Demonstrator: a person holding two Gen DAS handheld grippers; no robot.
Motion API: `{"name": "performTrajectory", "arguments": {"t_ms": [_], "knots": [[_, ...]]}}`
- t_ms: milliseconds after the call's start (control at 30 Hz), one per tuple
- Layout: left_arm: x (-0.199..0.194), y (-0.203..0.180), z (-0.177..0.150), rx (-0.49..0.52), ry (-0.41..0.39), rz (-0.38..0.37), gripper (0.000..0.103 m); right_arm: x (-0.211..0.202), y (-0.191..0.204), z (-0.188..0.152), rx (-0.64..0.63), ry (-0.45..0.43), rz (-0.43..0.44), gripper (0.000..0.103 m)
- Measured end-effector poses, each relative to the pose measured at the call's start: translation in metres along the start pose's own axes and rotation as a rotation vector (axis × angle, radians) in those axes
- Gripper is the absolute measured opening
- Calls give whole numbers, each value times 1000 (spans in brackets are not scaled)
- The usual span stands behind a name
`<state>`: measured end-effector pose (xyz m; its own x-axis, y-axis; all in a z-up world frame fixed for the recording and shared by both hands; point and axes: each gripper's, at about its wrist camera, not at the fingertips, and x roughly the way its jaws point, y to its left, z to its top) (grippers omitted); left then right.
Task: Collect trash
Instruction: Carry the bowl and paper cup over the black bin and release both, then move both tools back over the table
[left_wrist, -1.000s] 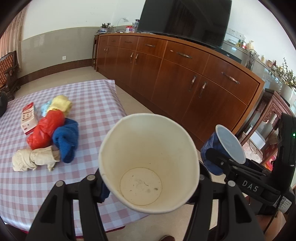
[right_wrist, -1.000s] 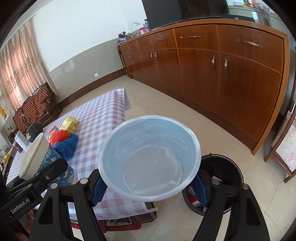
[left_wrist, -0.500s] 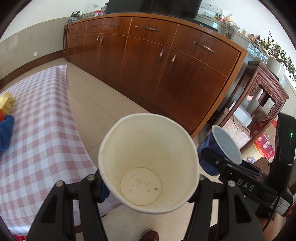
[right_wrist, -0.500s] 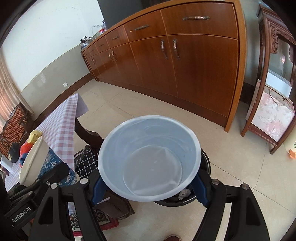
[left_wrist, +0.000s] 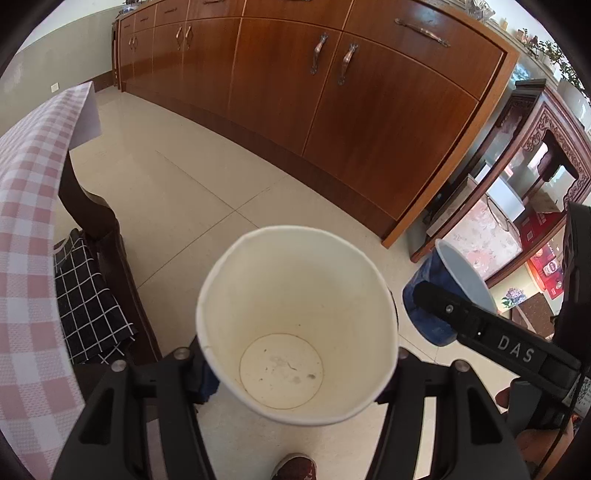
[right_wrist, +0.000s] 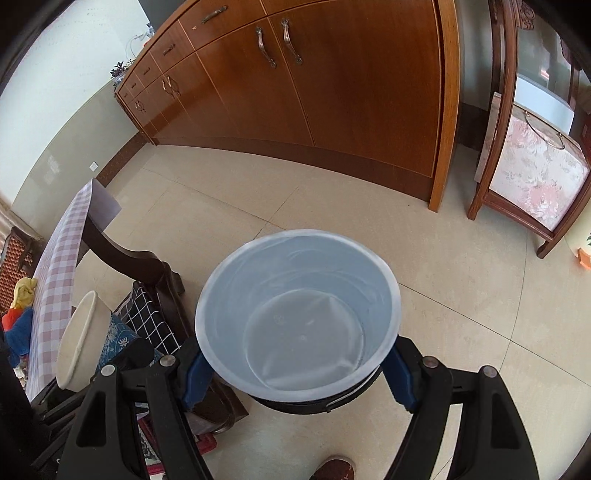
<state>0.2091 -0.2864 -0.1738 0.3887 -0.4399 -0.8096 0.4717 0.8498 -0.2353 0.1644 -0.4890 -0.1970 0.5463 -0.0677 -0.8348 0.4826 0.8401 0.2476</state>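
Observation:
My left gripper (left_wrist: 295, 365) is shut on a white paper cup (left_wrist: 295, 325), empty and stained at the bottom, held over the tiled floor. My right gripper (right_wrist: 297, 365) is shut on a blue paper cup (right_wrist: 295, 314) with a pale inside. Under that cup, the rim of a black trash bin (right_wrist: 295, 404) shows. The right gripper and the blue cup (left_wrist: 448, 291) show in the left wrist view at right. The white cup (right_wrist: 83, 343) shows in the right wrist view at left.
A table with a pink checked cloth (left_wrist: 26, 221) is at left, with coloured rags (right_wrist: 18, 314) on it. A dark chair with a checked cushion (left_wrist: 88, 295) stands beside it. A long wooden cabinet (left_wrist: 332, 92) and a carved side table (right_wrist: 532, 166) stand ahead.
Both grippers have swung right and tilted down, away from the table toward the floor. The bin has come right under the blue cup. Both cups stay gripped.

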Motion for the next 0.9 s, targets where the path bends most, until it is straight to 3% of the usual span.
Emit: {"name": "performTrajectory", "arguments": {"t_ms": [233, 400, 467, 700, 900], "knots": [[32, -2, 4, -15, 51, -5, 64, 32, -12, 6, 53, 62, -7, 79], [56, -5, 7, -35, 124, -13, 81, 48, -25, 10, 105, 106, -5, 85], [58, -5, 9, -54, 129, -12, 81, 46, -29, 13, 124, 91, -20, 86], [36, -8, 16, -39, 51, 38, 81, 22, -38, 17, 171, -6, -31, 87], [-6, -15, 22, 1, -34, 44, 81, -5, -29, 19, 163, -72, -31, 87]]}}
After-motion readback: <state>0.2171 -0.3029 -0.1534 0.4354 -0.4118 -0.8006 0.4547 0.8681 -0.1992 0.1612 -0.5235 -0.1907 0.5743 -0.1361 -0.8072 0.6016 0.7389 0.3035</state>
